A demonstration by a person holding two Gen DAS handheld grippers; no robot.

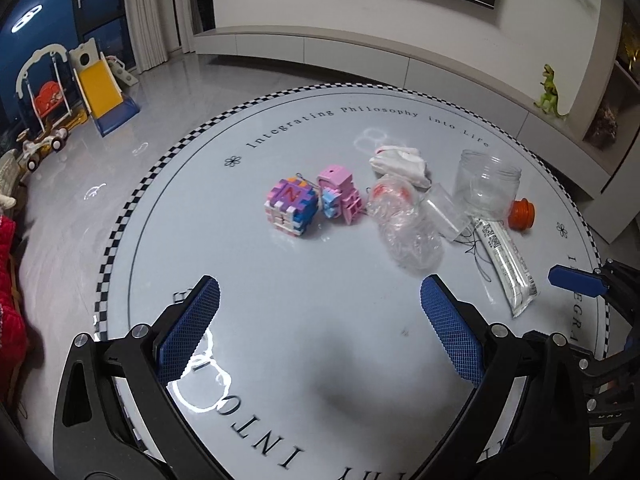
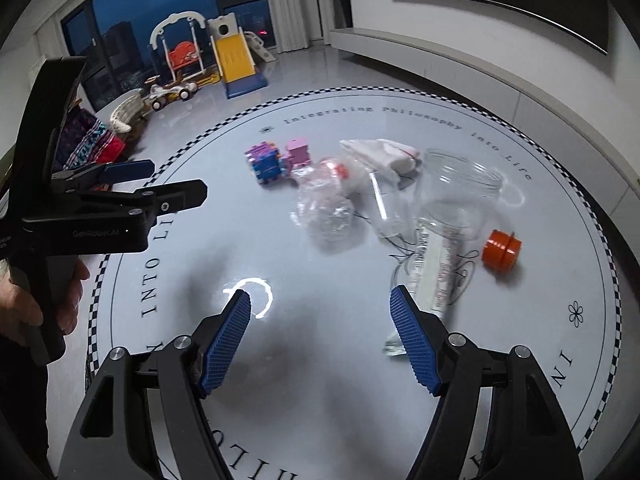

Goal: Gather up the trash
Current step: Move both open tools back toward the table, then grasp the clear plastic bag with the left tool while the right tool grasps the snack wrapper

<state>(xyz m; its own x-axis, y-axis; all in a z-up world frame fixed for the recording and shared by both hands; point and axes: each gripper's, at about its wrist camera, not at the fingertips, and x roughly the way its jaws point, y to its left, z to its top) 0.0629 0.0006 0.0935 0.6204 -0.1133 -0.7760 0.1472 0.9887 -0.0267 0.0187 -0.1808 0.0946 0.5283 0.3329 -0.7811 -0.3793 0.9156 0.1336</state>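
Now both tongs are hanging over the near edge of the round table (image 1: 168, 208), tilted down toward the litter. The left tongs (image 1: 320, 320) are standing apart with nothing between the blue pads, and the right tongs (image 2: 320, 334) are likewise spread and empty, probably poised for a first pick. Beyond them, toward the table's middle, the trash is lying in one loose cluster: one crumpled plastic bag (image 1: 404, 220), one white wrapper (image 1: 506, 264), one wadded tissue (image 1: 398, 164), one clear jar (image 1: 486, 184), one small clear tub (image 1: 444, 212) and one orange cap (image 1: 522, 214). Two toy block cubes (image 1: 290, 210) are sitting just beside the bag, likely not trash.
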